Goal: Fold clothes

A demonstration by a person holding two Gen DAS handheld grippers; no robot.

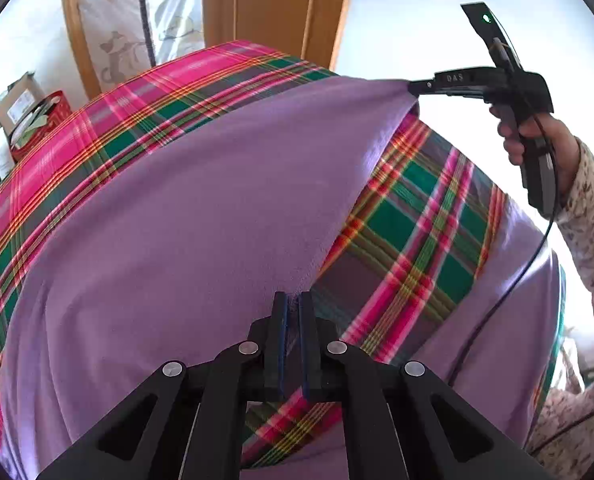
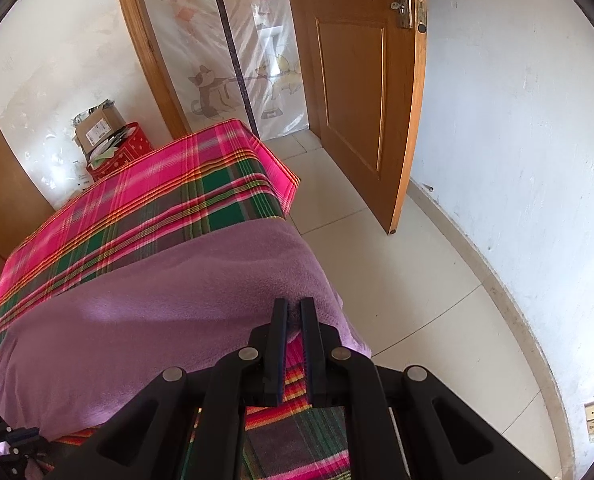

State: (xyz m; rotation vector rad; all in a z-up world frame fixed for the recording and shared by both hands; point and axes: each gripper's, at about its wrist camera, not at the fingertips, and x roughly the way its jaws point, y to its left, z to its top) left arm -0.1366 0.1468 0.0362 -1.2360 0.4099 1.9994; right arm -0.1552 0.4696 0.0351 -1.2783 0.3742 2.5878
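I have the purple fleece garment spread over the plaid bedcover, and both my tools are clamped on its edge. My left gripper has its jaws pressed together on a pinch of the hem at the near side, the cloth bunched thinly between the pads. My right gripper is likewise closed on a corner at the right side of the bed, and from the left camera I can see it holding that corner lifted clear of the bedcover, the fleece hanging in a sling between my two grips.

The fabric looks soft, light and limp. It sags wherever I do not support it, and I judge it will drape rather than hold a crease, so the fold line must be laid down flat and smoothed. Its napped surface should grip the pads well, and slipping seems unlikely. The best holds are where I am now, at the corners and along the hem, where the cloth is doubled and pulls the whole edge evenly.
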